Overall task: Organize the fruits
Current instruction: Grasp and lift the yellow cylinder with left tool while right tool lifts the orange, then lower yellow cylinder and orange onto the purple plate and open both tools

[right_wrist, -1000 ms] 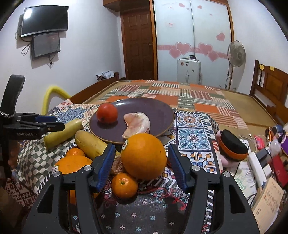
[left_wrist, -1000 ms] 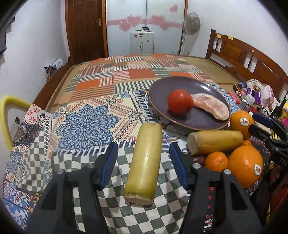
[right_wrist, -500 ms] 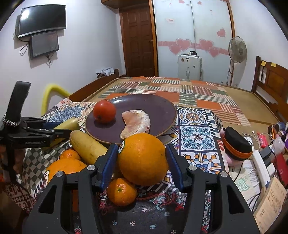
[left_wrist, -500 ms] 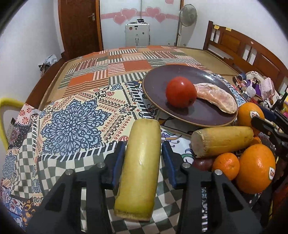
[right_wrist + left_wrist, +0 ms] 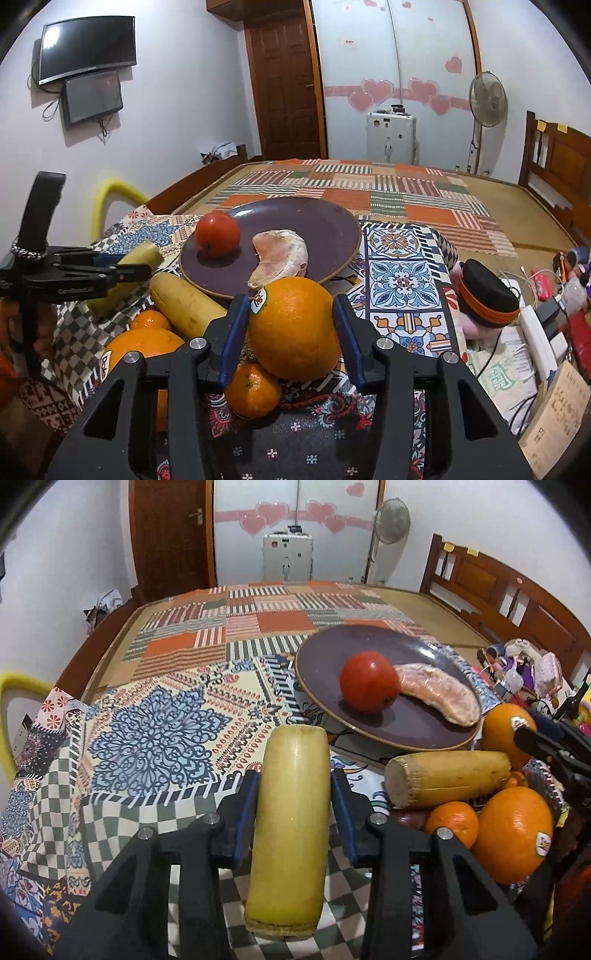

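My left gripper (image 5: 295,812) is shut on a yellow sugarcane-like stick (image 5: 290,830) over the checked cloth. My right gripper (image 5: 291,332) is shut on a large orange (image 5: 293,328) with a sticker. A dark purple plate (image 5: 325,657) holds a red tomato (image 5: 369,686) and a peeled pomelo piece (image 5: 439,694); in the right wrist view the plate (image 5: 325,225) lies just beyond the orange. A second yellow stick (image 5: 447,779), a small tangerine (image 5: 452,821) and another large orange (image 5: 511,834) lie right of the left gripper.
A patterned patchwork cloth (image 5: 155,731) covers the table. Clutter lies at the right: a black-and-orange cap (image 5: 487,295), a power strip (image 5: 532,328) and papers. A small tangerine (image 5: 253,389) sits under the held orange. A wooden headboard (image 5: 517,602) stands at right.
Both grippers have closed: the left on the yellow stick, the right on the large orange. Both have moved slightly forward toward the plate.
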`<state>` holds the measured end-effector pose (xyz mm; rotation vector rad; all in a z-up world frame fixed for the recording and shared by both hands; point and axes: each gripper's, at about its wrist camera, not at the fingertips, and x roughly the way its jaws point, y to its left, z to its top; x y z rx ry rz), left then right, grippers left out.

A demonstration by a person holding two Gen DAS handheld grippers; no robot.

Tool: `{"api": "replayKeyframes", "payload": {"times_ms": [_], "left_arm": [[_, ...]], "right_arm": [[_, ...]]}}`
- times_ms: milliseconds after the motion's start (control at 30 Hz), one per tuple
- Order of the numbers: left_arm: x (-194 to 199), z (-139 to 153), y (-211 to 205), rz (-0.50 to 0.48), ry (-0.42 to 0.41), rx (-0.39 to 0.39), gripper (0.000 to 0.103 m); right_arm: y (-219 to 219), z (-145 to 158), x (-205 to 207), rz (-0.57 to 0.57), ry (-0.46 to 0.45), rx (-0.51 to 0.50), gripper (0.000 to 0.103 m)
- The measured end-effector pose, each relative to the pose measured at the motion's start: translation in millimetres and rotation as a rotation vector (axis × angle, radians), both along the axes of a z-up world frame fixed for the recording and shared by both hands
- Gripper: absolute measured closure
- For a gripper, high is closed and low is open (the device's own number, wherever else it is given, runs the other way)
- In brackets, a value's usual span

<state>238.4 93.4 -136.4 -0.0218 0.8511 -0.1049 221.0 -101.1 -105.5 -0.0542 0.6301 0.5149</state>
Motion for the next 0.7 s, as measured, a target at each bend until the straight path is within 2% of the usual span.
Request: {"api": "replayKeyframes", "payload": {"times_ms": [367,700], "left_arm": [[-29,41,-6,-0.014,-0.109,0.0,0.065],[-27,61,-9,-0.02,-0.164,-0.046,0.066]], "right_arm": [[3,19,-7,0.013,-0.048,0.019,0.06],[4,40,2,0.002,-0.119,0.027,0.06]]}}
